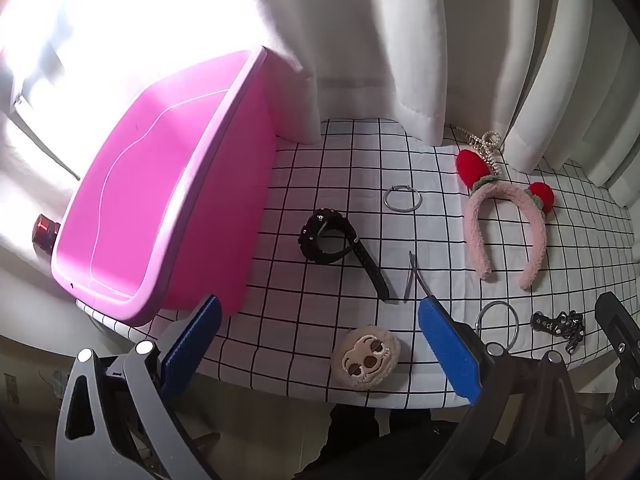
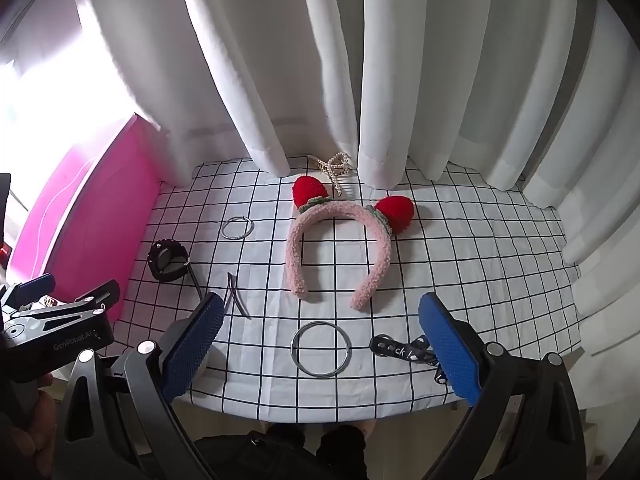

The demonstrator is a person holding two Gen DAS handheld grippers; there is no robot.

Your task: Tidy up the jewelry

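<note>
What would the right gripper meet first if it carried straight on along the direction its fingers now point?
Most likely the large metal ring, which lies on the checked cloth between and just ahead of the open right gripper. Beyond it lies the pink headband. Depth is unclear, so the gripper could pass above the ring.

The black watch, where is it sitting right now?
The black watch lies on the checked cloth just right of the pink bin in the left wrist view, with a small silver ring beyond it and a thin hair clip to its right.
</note>
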